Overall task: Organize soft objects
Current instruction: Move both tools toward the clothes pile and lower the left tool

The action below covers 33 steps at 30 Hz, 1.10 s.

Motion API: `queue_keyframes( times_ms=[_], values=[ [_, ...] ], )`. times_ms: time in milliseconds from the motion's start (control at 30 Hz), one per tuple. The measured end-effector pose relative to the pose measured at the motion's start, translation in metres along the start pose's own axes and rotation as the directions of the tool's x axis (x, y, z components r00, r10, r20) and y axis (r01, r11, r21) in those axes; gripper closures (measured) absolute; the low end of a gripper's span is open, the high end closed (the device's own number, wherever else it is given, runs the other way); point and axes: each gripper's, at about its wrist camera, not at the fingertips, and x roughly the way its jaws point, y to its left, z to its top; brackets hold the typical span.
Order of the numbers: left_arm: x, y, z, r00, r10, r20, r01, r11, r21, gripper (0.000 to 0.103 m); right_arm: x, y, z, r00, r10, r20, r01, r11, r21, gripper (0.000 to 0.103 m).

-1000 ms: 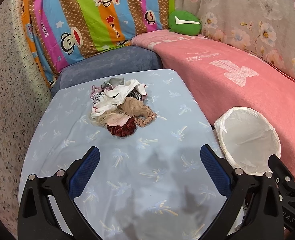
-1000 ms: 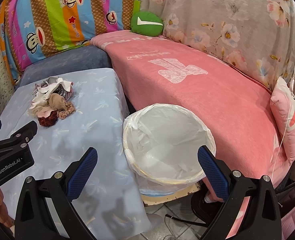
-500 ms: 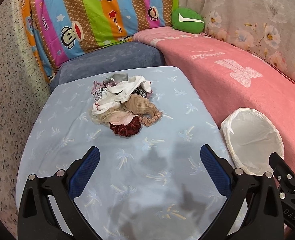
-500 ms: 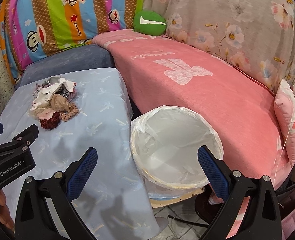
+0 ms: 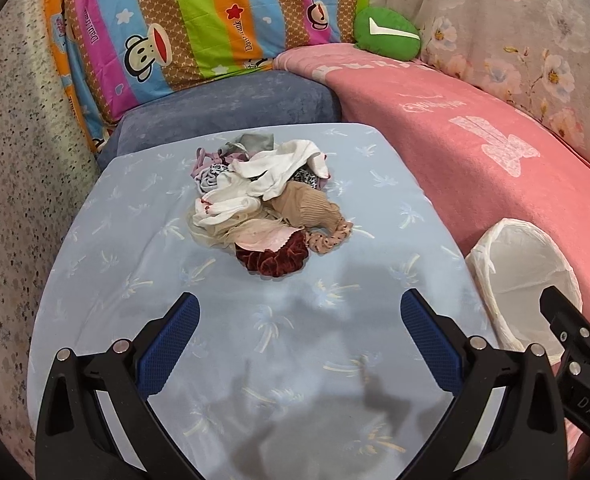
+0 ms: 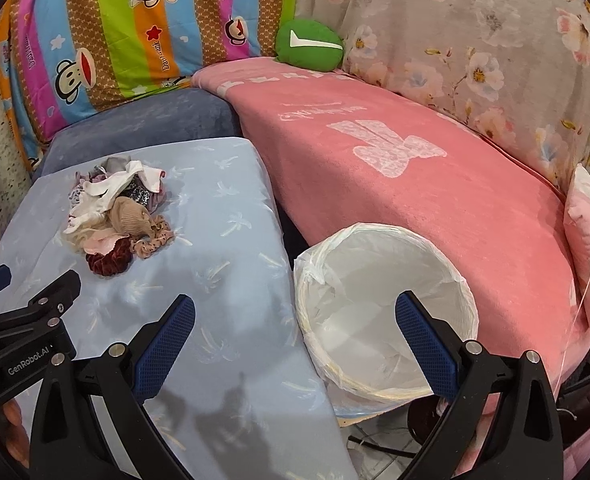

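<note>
- While nothing is gripped, the pile of soft items (image 5: 265, 204) (socks, scrunchies, small cloths) sits mid-counter (image 5: 143, 288), at 12 o'clock from the left gripper (image 5: 300, 322).
- Left gripper: spread wide, empty, aimed at the pile, likely lining up a first pick.
- Lined white basket (image 6: 379, 304) stands just beside the counter at 3 o'clock, probably the drop point.
- Right gripper (image 6: 295, 324): spread, empty, straddling the counter edge and basket rim.

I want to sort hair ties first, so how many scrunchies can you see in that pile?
2: a dark red velvet scrunchie at the pile's near edge, and a tan dotted scrunchie just right of it, touching it. More may be buried under the socks and cloth.
</note>
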Motion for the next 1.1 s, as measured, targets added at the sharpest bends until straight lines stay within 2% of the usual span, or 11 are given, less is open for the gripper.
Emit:
queue_keyframes(
  times_ms=[367,633,900,1100],
  values=[
    [0.035,0.06,0.017,1.0,0.029,-0.007,-0.03,0.999,-0.039,0.007,0.032,0.049,0.019,0.998,0.061,0.009,-0.061,0.998,-0.006,0.006],
    [0.066,0.103,0.045,1.0,-0.03,0.001,0.03,0.992,-0.121,0.007,0.053,0.08,0.041,0.994,0.108,0.021,-0.108,0.994,-0.014,0.006],
    [0.105,0.107,0.066,0.994,-0.109,-0.022,0.106,0.988,-0.11,0.007,0.08,0.113,0.079,0.983,0.177,0.047,-0.177,0.984,-0.004,0.006],
    [0.136,0.113,0.069,0.992,-0.109,-0.057,0.102,0.988,-0.117,0.007,0.109,0.136,0.105,0.97,0.24,0.027,-0.241,0.971,0.014,0.006]
  ],
)
